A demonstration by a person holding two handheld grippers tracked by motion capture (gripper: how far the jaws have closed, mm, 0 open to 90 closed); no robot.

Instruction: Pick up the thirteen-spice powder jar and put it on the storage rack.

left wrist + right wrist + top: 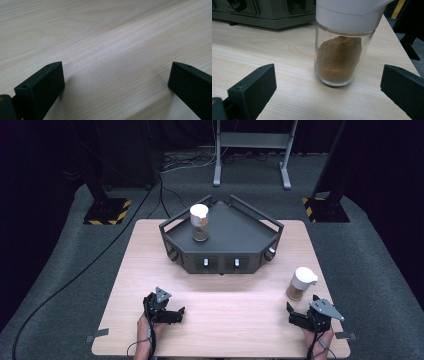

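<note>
**Right gripper aligned with the spice jar: approach geometry**

The spice jar [301,284] stands upright on the table [220,320], near the right edge and well apart from the tray [222,231]. It is a clear glass jar with a white cap, partly filled with brown powder. Its long axis is vertical.

The right gripper [306,314] rests on the table just beside the jar, on the person's side of it. The jar therefore lies directly ahead of this gripper, slightly toward the table centre. In the right gripper view, the jar [342,50] stands between the lines of the two jaws but beyond their tips. The jaws are spread wide, wider than the glass body, and hold nothing.

The left gripper [167,312] rests on the table at the left, well apart from the jar. Its jaws are also spread apart, with only bare wood [107,50] between them.

A second jar [199,222] with a white cap stands upright in the tray, toward its left rear. It is far from both grippers.

Judgement: the right gripper is clearly the nearer one and is the one to use. The coming move calls for a short, straight advance until the glass body sits between the jaws, then closure below the cap. Because the jar's axis is vertical, the jaws should close horizontally across it; an off-centre closure could tip the jar
</note>
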